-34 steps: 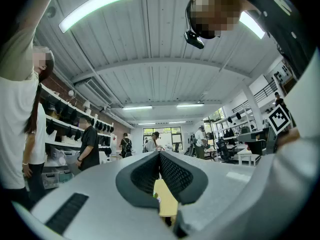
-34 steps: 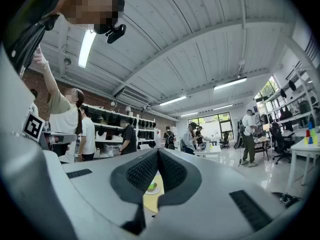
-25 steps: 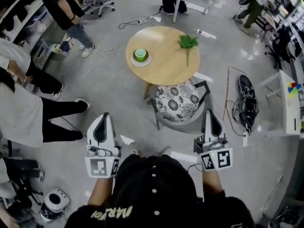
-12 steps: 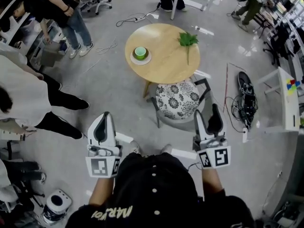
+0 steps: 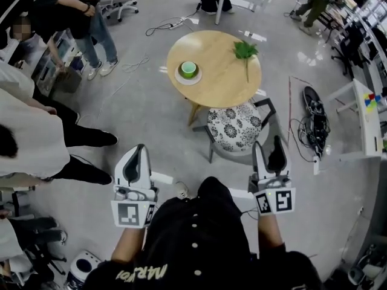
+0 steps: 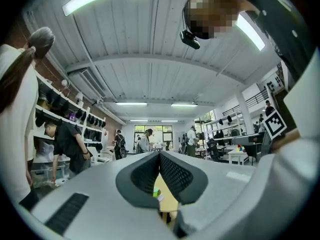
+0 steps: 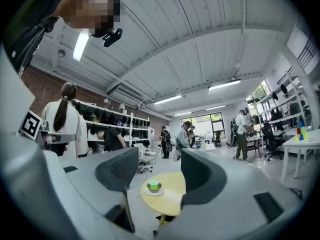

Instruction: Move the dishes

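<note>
A green cup (image 5: pixel 188 69) stands on a white saucer (image 5: pixel 188 77) on the left part of a round wooden table (image 5: pixel 221 80), far ahead of both grippers. A green leafy sprig (image 5: pixel 245 51) lies at the table's back right. My left gripper (image 5: pixel 141 149) is held low at the left, shut and empty; in the left gripper view its jaws (image 6: pixel 159 156) meet, and the cup (image 6: pixel 156 193) shows below them. My right gripper (image 5: pixel 268 145) is open, its jaws just opened wide then eased in slightly, with nothing between them. The right gripper view frames the cup (image 7: pixel 154 185) and table (image 7: pixel 170 199) between the right gripper (image 7: pixel 159 158) jaws.
A chair with a black-and-white patterned cushion (image 5: pixel 237 127) stands between me and the table. People (image 5: pixel 36 144) stand at the left near shelves. Cables and a black device (image 5: pixel 315 116) lie on the floor at the right, by a white table (image 5: pixel 369 122).
The right gripper's jaws have gone from shut to open. The view has shifted, so the table and chair sit a little further right. The people at the left have moved.
</note>
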`<state>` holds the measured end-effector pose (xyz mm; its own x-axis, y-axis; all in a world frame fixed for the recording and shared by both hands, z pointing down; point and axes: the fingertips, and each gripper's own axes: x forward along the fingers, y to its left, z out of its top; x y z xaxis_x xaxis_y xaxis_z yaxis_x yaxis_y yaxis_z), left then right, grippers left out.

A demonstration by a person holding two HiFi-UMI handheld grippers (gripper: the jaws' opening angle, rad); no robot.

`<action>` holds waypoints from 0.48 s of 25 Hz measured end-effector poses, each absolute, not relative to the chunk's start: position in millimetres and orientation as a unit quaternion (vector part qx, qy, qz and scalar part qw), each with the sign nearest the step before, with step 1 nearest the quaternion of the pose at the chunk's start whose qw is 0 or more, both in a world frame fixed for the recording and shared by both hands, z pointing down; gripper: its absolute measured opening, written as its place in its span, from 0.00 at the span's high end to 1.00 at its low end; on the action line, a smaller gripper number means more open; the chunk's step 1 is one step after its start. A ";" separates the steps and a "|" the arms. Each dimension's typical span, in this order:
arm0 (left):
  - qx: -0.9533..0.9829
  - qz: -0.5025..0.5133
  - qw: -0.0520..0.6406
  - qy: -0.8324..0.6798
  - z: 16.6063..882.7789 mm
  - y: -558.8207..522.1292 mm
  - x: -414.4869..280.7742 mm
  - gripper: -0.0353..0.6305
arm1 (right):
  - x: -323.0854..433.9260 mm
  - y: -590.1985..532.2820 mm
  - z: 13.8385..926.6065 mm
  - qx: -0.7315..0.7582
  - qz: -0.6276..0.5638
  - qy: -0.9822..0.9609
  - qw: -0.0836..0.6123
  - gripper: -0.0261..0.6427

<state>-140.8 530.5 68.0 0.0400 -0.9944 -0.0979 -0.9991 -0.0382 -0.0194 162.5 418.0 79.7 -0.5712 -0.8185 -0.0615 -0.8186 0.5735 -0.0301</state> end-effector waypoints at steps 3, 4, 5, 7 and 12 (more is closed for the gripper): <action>-0.722 0.029 0.039 0.690 70.8 527.6 -152.5 0.94 | 149.2 418.7 84.4 -0.462 -0.004 0.886 0.027 0.59; -0.722 0.031 0.038 0.690 71.3 525.2 -155.4 0.94 | 146.0 417.1 84.8 -0.463 -0.004 0.886 0.026 0.59; -0.722 0.032 0.036 0.690 73.0 522.5 -158.1 0.94 | 143.5 414.8 84.8 -0.465 -0.004 0.885 0.026 0.60; -0.723 0.031 0.031 0.690 77.4 516.1 -162.9 0.94 | 138.7 408.7 85.4 -0.466 -0.006 0.884 0.029 0.60; -0.724 0.031 0.038 0.688 84.1 493.7 -169.2 0.94 | 130.5 382.3 98.0 -0.467 -0.010 0.884 0.030 0.60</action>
<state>-169.2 493.7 84.1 0.0512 -0.9939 -0.0977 -0.9987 -0.0503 -0.0118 130.5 382.3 98.0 -0.5628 -0.8254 -0.0440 -0.8242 0.5644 -0.0462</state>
